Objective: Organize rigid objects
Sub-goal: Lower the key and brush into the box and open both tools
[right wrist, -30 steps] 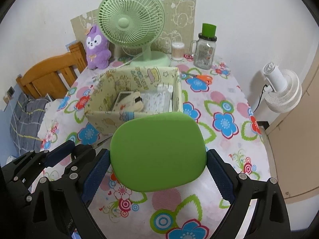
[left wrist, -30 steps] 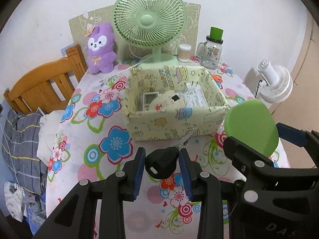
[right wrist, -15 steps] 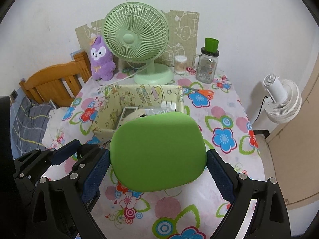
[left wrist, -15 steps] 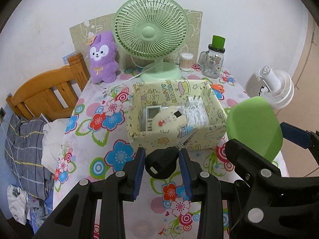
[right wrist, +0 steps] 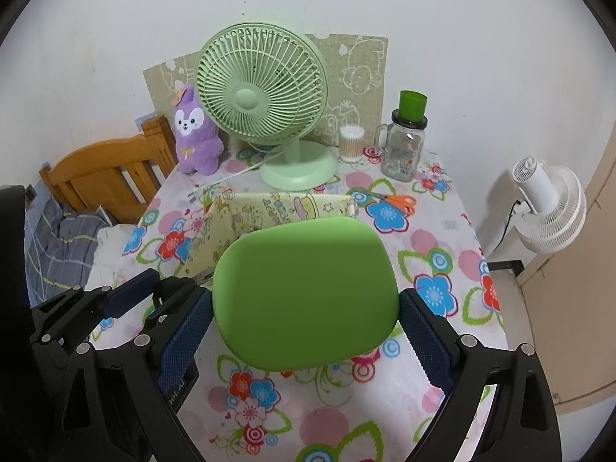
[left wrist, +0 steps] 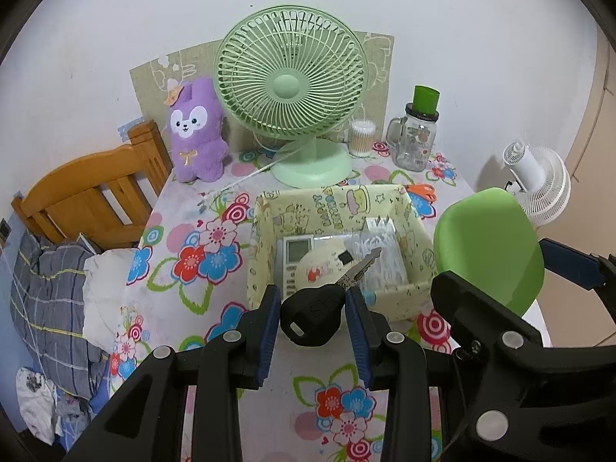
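Both grippers lifted; key (left wrist: 313,317) clamped between jaws.

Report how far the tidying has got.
Done: a remote and a few small items already lie in the yellow box. In hand: the left gripper holds a key, the right gripper a green case. Left: both go in; the scissors lie outside.

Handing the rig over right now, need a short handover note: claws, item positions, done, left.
Left claw: shut on the black-headed key, blade toward the yellow storage box.
Right claw: clamped on the wide green rounded case, held above the floral tablecloth.
Done: remote control, a round cream item and a clear packet are in the box.
Left: put key and case in; orange-handled scissors lie behind the box.
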The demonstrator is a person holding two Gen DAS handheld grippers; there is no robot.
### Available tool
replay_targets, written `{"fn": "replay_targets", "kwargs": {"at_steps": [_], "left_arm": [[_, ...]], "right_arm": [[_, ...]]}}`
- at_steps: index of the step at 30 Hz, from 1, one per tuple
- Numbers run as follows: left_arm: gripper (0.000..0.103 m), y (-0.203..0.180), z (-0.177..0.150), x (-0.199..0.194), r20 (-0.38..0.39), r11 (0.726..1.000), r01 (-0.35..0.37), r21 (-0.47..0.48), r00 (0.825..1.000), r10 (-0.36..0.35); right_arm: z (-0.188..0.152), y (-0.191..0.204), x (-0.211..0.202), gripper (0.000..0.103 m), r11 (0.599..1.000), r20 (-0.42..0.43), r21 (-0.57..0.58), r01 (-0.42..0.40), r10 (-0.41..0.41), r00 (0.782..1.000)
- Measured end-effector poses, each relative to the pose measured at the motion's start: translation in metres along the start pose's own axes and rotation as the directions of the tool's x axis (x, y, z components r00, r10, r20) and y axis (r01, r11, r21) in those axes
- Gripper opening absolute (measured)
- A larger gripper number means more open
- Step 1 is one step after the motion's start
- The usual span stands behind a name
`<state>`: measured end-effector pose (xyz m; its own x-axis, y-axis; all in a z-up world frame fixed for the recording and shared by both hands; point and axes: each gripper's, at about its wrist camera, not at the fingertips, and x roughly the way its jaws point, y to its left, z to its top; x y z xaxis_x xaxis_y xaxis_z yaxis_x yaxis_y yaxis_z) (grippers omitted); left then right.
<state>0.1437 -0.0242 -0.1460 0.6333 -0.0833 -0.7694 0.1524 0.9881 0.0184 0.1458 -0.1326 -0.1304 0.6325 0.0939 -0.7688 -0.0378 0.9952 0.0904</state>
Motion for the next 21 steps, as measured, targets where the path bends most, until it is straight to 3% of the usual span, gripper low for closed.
{"fn": "replay_targets", "kwargs": {"at_steps": [21], "left_arm": [[0.035,0.008,0.050,0.061,-0.019,0.999,-0.032,-0.025,0.999,0.032]], "right_arm": [[0.054,-0.008,0.062,0.096,1.000,-0.011,0.002,-0.001,0.001,1.000]]}}
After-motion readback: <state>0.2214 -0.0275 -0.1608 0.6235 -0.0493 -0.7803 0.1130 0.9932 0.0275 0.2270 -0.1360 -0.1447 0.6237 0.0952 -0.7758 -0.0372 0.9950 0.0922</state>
